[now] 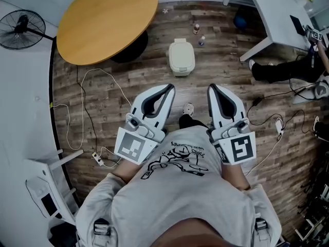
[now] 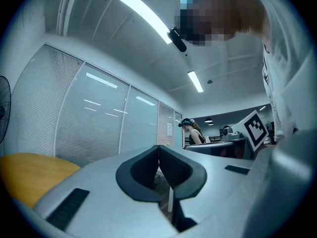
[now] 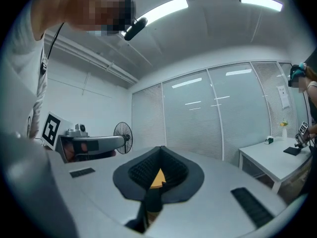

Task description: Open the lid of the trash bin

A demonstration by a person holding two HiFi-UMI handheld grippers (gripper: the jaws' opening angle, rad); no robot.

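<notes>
One cream bin (image 1: 181, 57) stands on the plank floor (image 1: 133, 73) near the round table (image 1: 108, 19), lid down, well ahead of both grippers. From above, little but its top shows. The left gripper (image 1: 168, 89) and right gripper (image 1: 212, 88) are each closed tight, holding nothing.

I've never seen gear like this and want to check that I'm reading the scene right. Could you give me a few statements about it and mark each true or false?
1. The trash bin stands on the floor with its lid down. True.
2. The left gripper is gripping the bin's lid. False: it is shut on nothing and held near the person's chest, well short of the bin.
3. The right gripper is shut and empty. True.
4. The round table has a white top. False: its top is wood-coloured.
5. Small bottles stand on the floor close to the bin. True.
</notes>
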